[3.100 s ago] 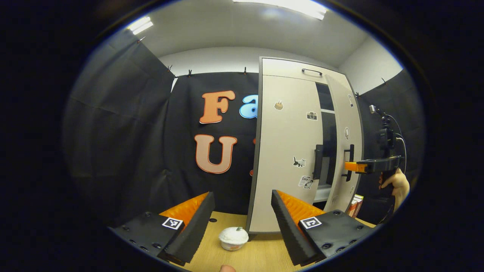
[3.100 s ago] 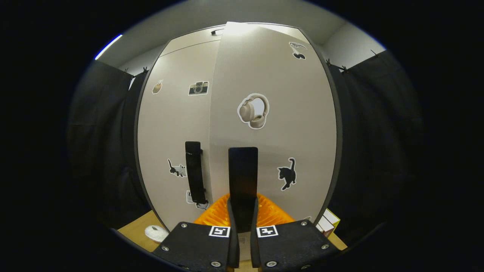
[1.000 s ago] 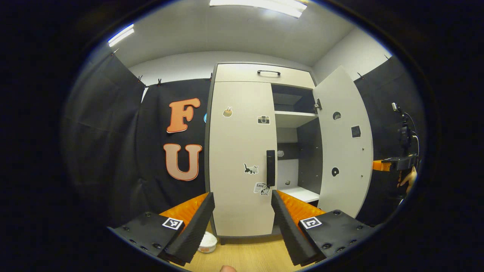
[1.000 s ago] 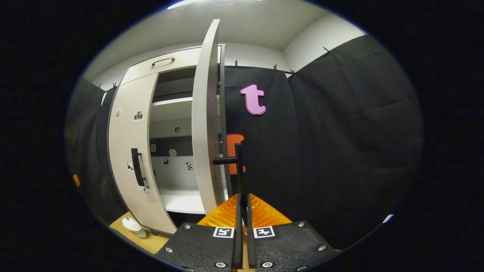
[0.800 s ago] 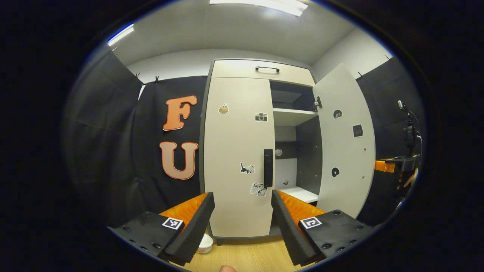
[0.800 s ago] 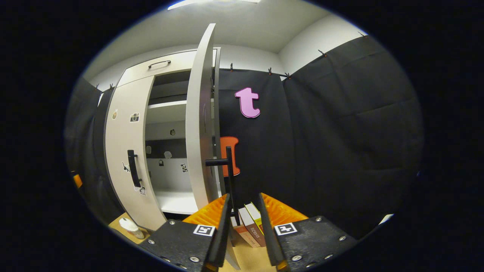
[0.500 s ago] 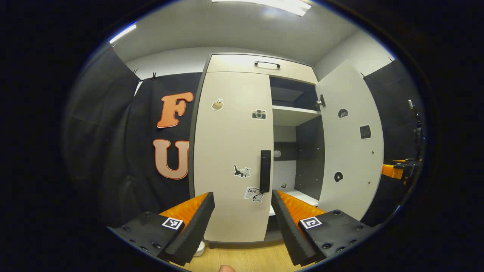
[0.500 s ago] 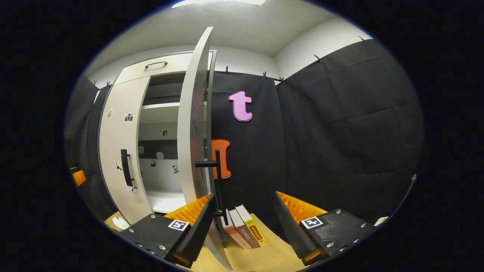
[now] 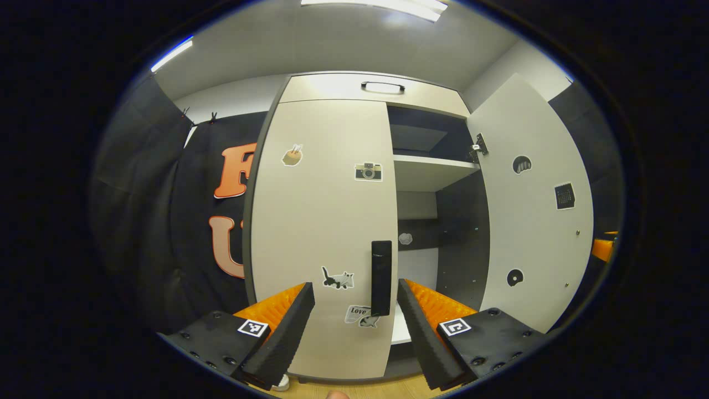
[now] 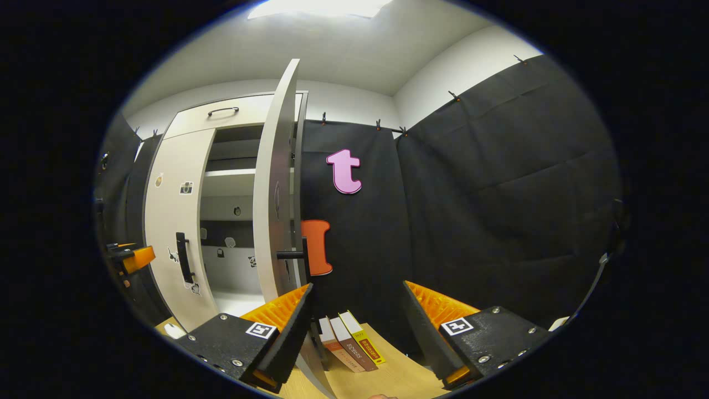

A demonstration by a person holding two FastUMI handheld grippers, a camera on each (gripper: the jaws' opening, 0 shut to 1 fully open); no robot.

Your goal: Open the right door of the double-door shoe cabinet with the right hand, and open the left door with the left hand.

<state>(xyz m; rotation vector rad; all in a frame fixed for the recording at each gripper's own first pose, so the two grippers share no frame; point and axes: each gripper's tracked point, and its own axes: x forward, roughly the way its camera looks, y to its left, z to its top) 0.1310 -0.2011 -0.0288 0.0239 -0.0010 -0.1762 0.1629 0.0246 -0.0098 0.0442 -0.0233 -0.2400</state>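
Since the earlier frames, the right gripper has been released from the black bar handle of the right door, and the left gripper has been brought closer to the cabinet. From left to right in the left gripper view are shown the closed beige left door of the tall double-door shoe cabinet, its black vertical handle framed between jaws held wide apart, and the swung-open beige right door. The right gripper's jaws are likewise seen spread, holding nothing. For the step in hand, the left jaws should be advanced until the handle is fully straddled, then closed, and the door drawn along its hinge arc.
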